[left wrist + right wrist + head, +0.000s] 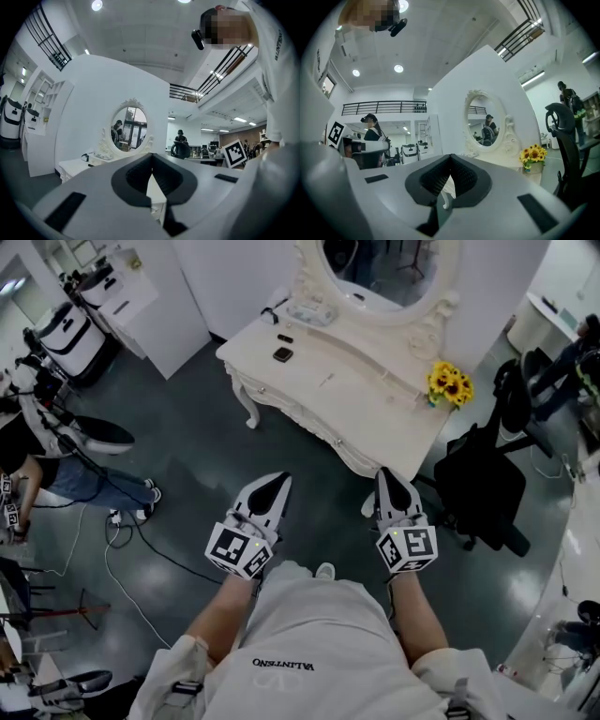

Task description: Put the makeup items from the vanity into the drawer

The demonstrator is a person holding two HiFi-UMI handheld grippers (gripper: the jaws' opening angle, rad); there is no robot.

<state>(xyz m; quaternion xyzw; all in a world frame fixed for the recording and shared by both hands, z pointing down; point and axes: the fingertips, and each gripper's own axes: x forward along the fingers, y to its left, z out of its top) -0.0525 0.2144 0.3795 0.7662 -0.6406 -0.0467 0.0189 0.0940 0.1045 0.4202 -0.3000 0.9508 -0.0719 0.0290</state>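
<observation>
Few dark makeup items (282, 354), white vanity (370, 395)

Small dark items (282, 354): on my table (366, 395), upper middle of the head view, too small to name.
Mirror (375, 263): cut off by the top edge.
Table front: mostly behind my left tool (151, 157) in its own view.

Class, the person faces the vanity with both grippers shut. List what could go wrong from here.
The cable across the floor on the left could catch a foot. The black chair crowds the right end of the vanity, where the sunflowers could get knocked. The makeup items may be pushed off if the left gripper and right gripper arrive shut.
</observation>
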